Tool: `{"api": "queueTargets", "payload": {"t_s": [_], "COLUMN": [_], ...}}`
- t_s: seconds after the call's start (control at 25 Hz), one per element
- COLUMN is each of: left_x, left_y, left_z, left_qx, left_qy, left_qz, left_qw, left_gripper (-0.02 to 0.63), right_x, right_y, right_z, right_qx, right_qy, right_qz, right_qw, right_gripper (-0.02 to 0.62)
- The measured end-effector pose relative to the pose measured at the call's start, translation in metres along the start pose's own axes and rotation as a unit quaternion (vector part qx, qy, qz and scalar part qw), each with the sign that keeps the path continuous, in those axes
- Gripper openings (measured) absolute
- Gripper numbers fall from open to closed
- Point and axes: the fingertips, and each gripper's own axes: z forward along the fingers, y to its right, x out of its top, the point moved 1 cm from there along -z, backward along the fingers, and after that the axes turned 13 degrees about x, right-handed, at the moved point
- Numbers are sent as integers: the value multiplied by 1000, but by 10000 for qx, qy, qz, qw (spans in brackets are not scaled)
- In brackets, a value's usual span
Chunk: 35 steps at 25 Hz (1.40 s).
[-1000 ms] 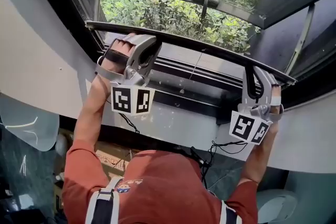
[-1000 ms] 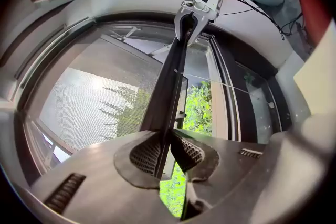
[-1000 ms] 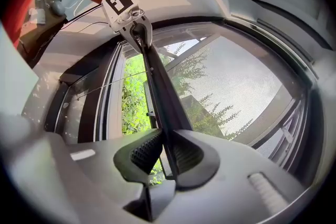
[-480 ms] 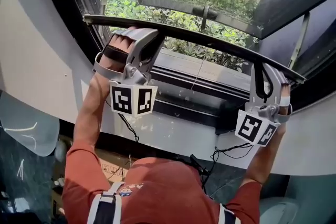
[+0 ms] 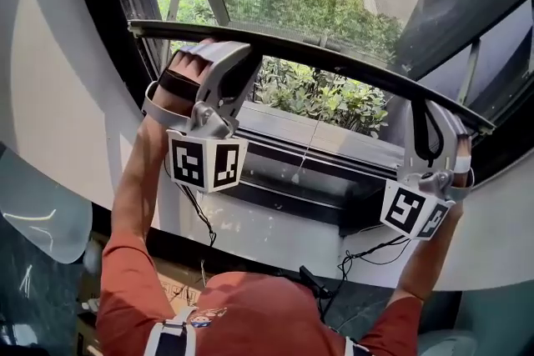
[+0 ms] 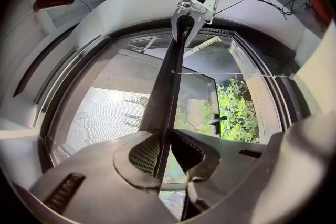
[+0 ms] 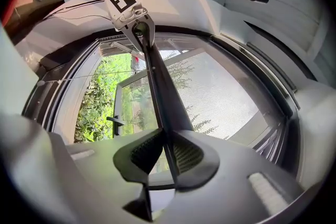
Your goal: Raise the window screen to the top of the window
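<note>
dark screen bar (image 5: 334, 62), fine mesh (image 7: 220, 97), seemingly taut

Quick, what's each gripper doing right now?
Left hand-held gripper: closed on the screen bar, jaws just been opening slightly.
Right hand-held gripper: closed on the screen bar.

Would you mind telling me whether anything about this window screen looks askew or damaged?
Nothing stands out: the bar is unbroken end to end, the mesh above it looks smooth and untorn, and the cord hangs free from its middle.
</note>
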Motion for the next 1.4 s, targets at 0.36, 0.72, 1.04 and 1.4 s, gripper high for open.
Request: {"api": "queueTargets", "payload": {"t_s": [0.36, 0.72, 1.04, 1.4], "left_x": [8, 17, 20, 31], "left_y": [-36, -79, -116, -161], "left_z": [18, 37, 56, 80], "left_qx": [284, 534, 761, 1282], "left_qy": [124, 268, 406, 430], "left_qz": [103, 62, 174, 440], "left_qw": [9995, 9982, 9961, 9898], "left_gripper": [75, 78, 80, 78], "right_x": [8, 19, 32, 43], "right_y": [40, 85, 125, 176], "right_z": [1, 1, 5, 6], "right_qx": [-333, -636, -797, -1300], "right_qy": [140, 198, 211, 165], "right_qz": [-175, -424, -619, -824], "right_qw": [9992, 9969, 9947, 9879], "right_gripper": [71, 74, 74, 69]}}
